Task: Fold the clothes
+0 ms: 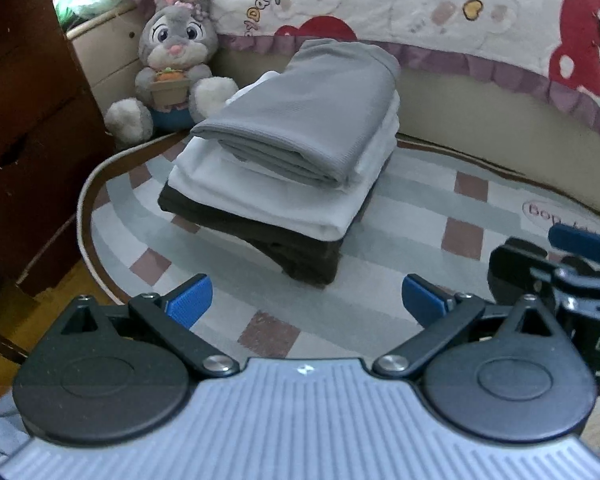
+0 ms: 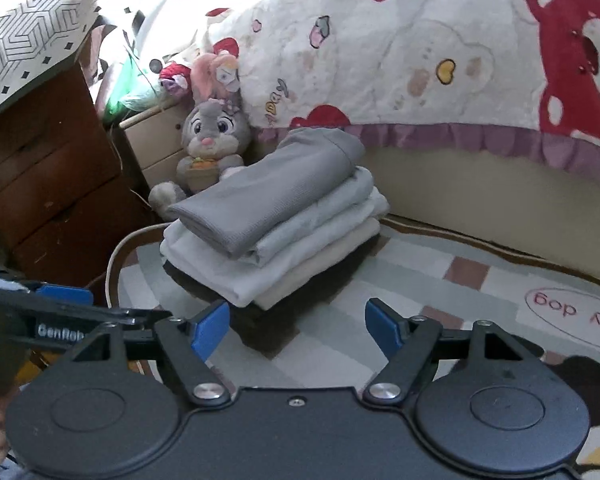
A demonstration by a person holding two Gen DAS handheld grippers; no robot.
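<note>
Stack of folded clothes [image 1: 292, 160], grey knit garment [image 1: 304, 108] on top, white layers, dark one beneath, near the curved far-left edge of the checked grey-and-pink rug [image 1: 440, 208], left gripper [image 1: 306, 300] spread wide and empty, right gripper [image 2: 298, 330] likewise parted, grey plush rabbit [image 1: 176, 64] behind the rug's far-left edge.

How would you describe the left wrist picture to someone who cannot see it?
A neat stack of folded clothes, grey on top, white below, dark at the bottom, sits on a checked rug. The open, empty left gripper is in front of it. A grey stuffed rabbit sits behind the stack, beside a bed with a red bear blanket.
</note>
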